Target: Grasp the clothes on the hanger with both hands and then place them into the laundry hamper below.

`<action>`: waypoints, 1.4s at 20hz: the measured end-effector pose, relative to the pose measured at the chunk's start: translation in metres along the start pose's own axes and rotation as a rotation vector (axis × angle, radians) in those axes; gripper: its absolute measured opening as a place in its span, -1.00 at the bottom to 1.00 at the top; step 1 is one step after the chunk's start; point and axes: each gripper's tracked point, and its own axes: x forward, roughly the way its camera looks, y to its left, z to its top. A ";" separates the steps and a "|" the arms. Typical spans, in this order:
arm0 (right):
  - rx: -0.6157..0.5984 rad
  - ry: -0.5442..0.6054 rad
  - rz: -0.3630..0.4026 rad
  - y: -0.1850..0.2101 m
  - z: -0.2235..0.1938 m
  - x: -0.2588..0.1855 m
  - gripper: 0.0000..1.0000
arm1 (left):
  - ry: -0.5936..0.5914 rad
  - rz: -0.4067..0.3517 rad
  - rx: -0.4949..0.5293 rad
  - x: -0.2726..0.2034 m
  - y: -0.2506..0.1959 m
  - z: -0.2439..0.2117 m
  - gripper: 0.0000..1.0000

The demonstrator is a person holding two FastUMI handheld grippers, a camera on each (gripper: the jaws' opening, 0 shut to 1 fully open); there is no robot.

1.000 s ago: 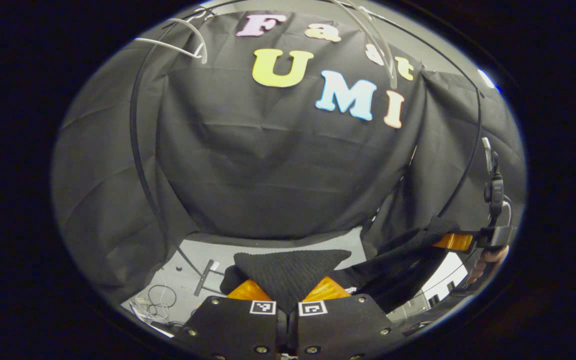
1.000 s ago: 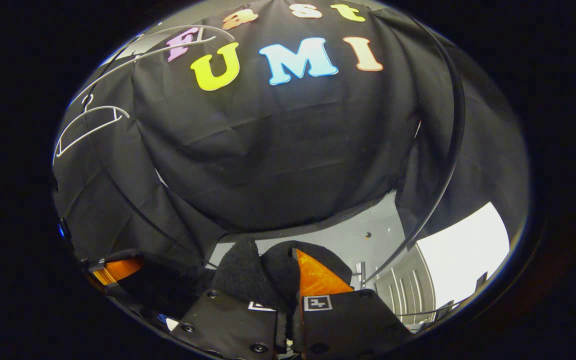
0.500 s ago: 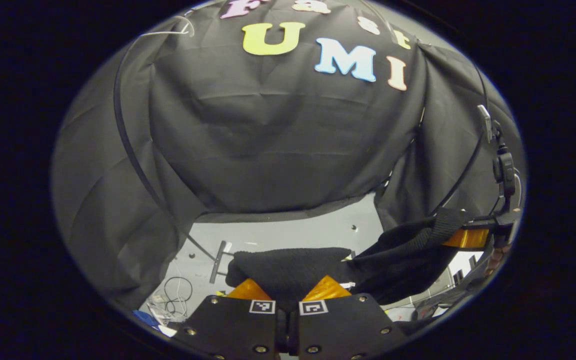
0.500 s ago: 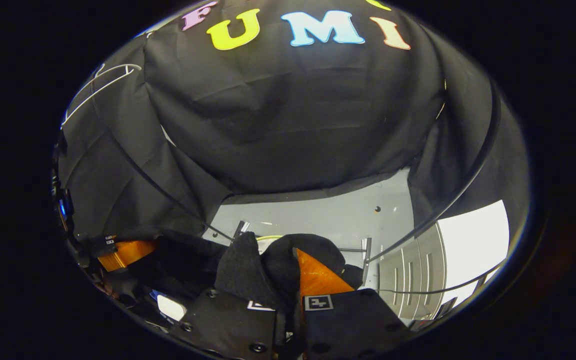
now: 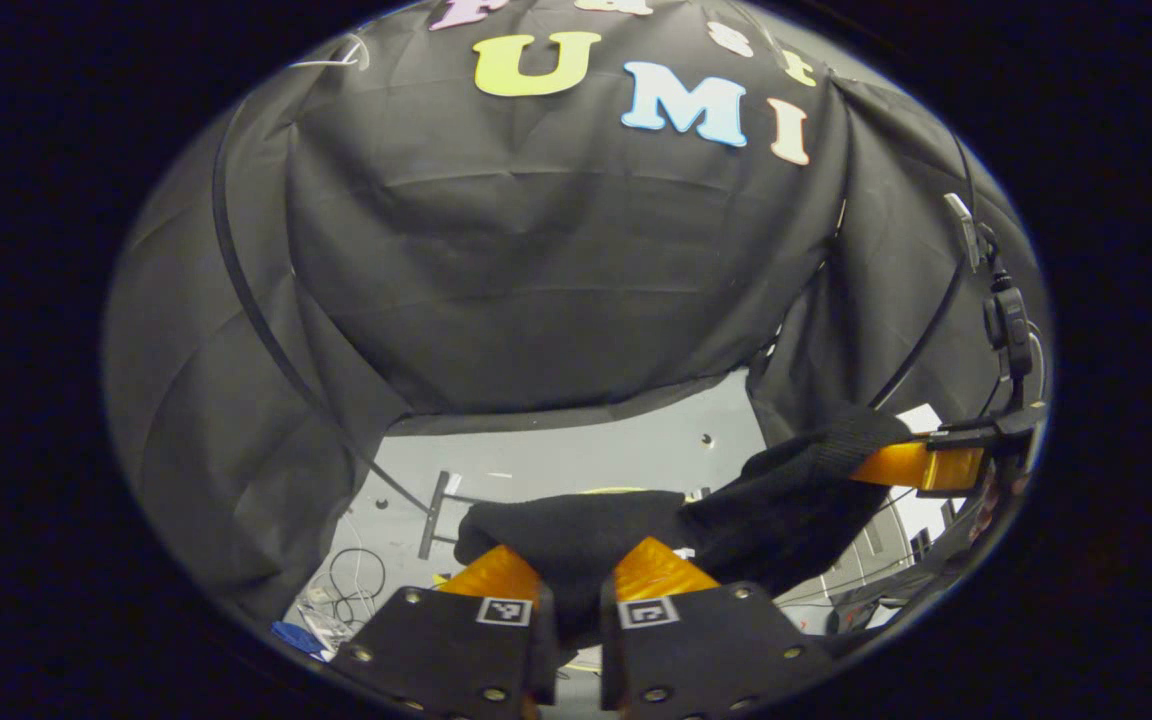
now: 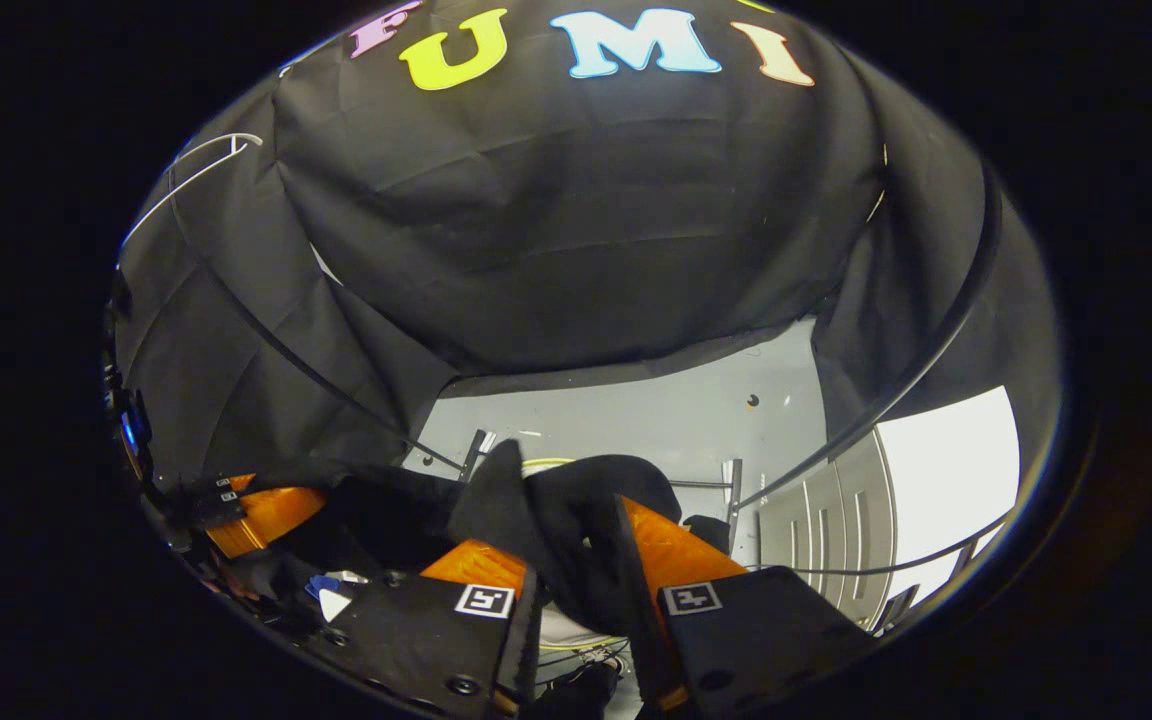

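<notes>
Two tools hold one black knit garment [image 5: 786, 510], slung in the air between them above the grey floor [image 5: 576, 455]. In the left gripper view, your left tool [image 5: 576, 562] has cloth packed between slightly parted fingers; whether they grip it cannot be told. That view also shows loose cables [image 5: 346, 590] on the floor and the right tool [image 5: 921, 466] far right, its tip wrapped in cloth. In the right gripper view, your right tool [image 6: 566, 545] is released, cloth draped between its wide-spread fingers; a white hanger [image 6: 198, 165] hangs upper left.
</notes>
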 end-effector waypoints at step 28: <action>0.031 -0.543 -0.105 -0.182 0.105 -0.208 0.96 | -0.420 0.312 -0.110 -0.239 -0.084 0.127 0.77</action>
